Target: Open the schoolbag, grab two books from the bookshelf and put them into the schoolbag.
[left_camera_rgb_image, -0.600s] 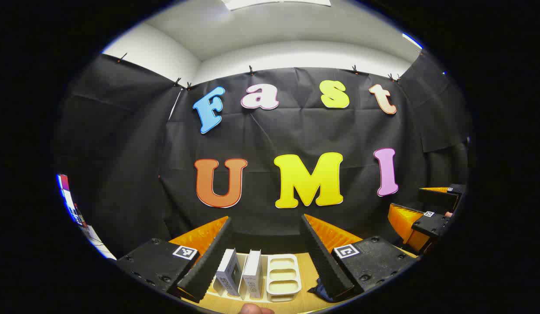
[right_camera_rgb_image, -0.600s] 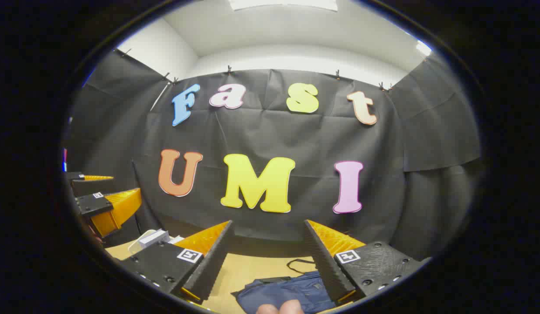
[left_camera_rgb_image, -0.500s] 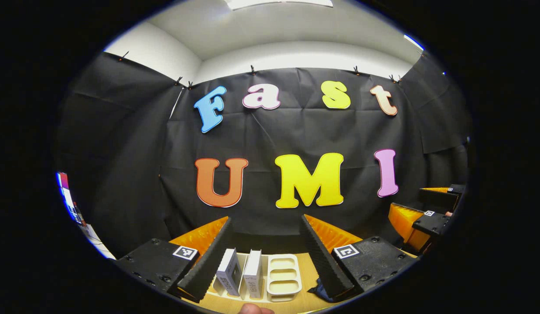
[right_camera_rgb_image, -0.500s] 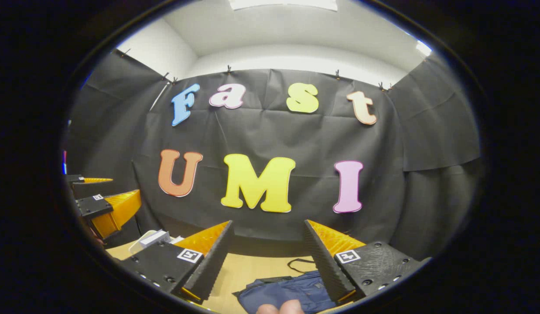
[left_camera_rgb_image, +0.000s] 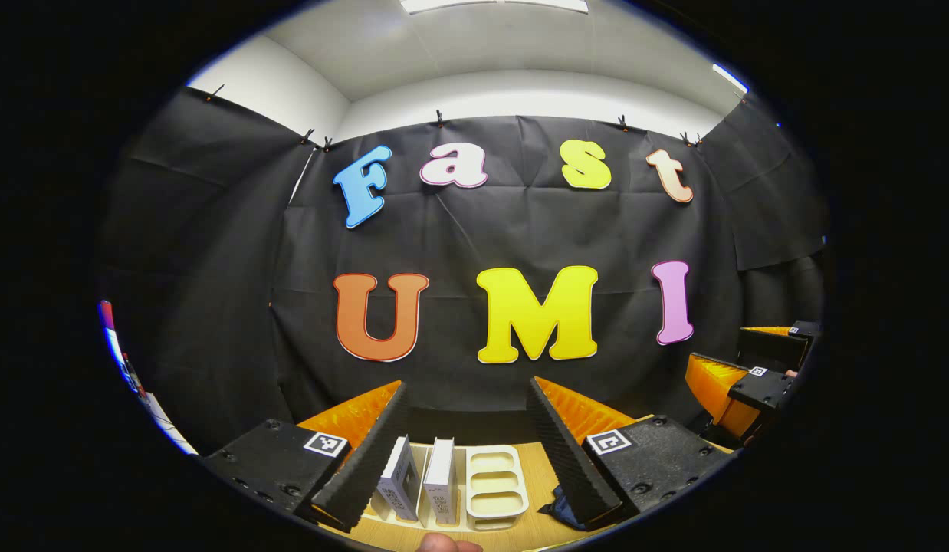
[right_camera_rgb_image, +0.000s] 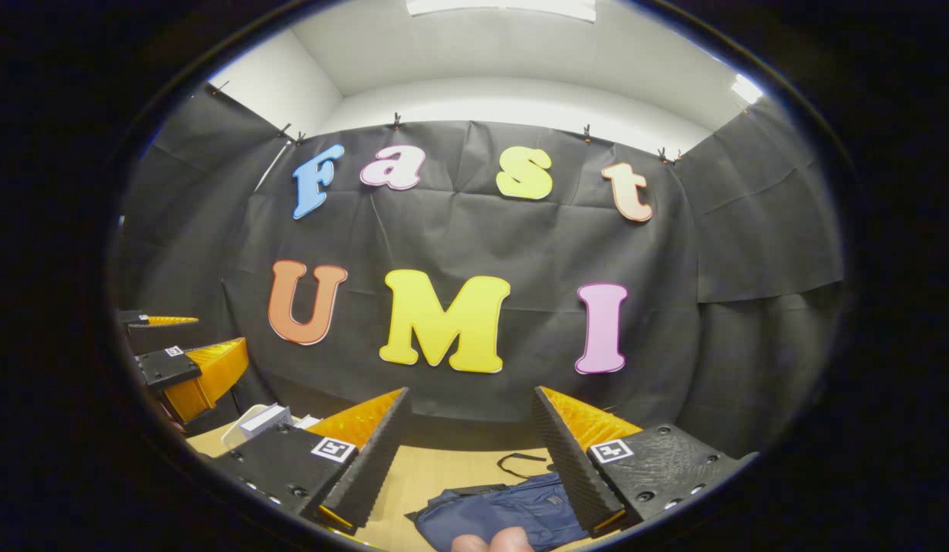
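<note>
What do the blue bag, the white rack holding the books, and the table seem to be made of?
The schoolbag looks like soft matte woven fabric: it lies limp and creased. The bookshelf seems moulded plastic, smooth and slightly glossy, with rounded slots; the books stand in it. The table looks like light wood or wood-look laminate; which one is unclear.

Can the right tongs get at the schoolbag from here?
Probably yes. The right tongs are open and hold nothing, and the blue schoolbag lies flat on the table just ahead and below, with nothing between them.
</note>
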`<action>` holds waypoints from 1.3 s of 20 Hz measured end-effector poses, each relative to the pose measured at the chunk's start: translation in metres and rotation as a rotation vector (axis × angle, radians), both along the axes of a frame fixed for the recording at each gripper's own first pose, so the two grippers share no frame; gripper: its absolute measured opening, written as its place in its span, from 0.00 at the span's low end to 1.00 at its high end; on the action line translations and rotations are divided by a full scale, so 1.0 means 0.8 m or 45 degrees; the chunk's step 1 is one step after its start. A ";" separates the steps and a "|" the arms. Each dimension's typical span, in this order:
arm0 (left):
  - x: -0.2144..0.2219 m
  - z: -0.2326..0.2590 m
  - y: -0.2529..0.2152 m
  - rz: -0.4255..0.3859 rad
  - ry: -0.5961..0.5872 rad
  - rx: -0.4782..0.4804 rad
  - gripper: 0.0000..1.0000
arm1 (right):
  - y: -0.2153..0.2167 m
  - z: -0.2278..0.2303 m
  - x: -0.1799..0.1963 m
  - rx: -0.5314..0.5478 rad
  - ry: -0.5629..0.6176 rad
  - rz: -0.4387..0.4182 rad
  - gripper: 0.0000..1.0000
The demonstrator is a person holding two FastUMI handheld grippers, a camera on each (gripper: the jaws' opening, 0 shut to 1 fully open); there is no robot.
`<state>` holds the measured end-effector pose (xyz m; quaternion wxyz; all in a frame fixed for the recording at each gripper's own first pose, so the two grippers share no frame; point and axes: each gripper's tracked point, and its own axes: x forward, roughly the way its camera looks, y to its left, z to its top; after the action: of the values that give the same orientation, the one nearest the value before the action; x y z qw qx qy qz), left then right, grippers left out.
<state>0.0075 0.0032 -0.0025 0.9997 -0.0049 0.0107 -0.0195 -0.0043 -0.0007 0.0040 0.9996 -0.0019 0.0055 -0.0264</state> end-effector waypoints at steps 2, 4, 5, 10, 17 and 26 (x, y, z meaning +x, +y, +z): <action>0.000 -0.002 0.000 0.004 0.012 -0.006 0.98 | 0.000 -0.001 0.003 0.010 0.008 -0.004 0.97; 0.001 -0.004 0.002 0.011 0.022 -0.010 0.97 | 0.001 -0.001 0.005 0.016 0.010 -0.005 0.97; 0.002 -0.005 0.001 0.011 0.027 -0.013 0.97 | 0.001 -0.002 0.007 0.017 0.011 -0.004 0.97; 0.008 -0.009 0.000 0.008 0.034 -0.009 0.98 | 0.003 -0.012 0.013 0.021 0.043 0.005 0.97; 0.011 -0.011 0.009 0.015 0.030 -0.007 0.97 | 0.013 -0.076 0.019 -0.081 0.242 0.073 0.97; -0.009 -0.034 0.018 -0.011 0.032 0.072 0.97 | 0.046 -0.312 0.010 -0.241 0.922 0.235 0.95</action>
<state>0.0002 0.0176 -0.0300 0.9992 0.0233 0.0240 -0.0236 0.0040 0.0363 -0.2455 0.9266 -0.1040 0.3554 0.0658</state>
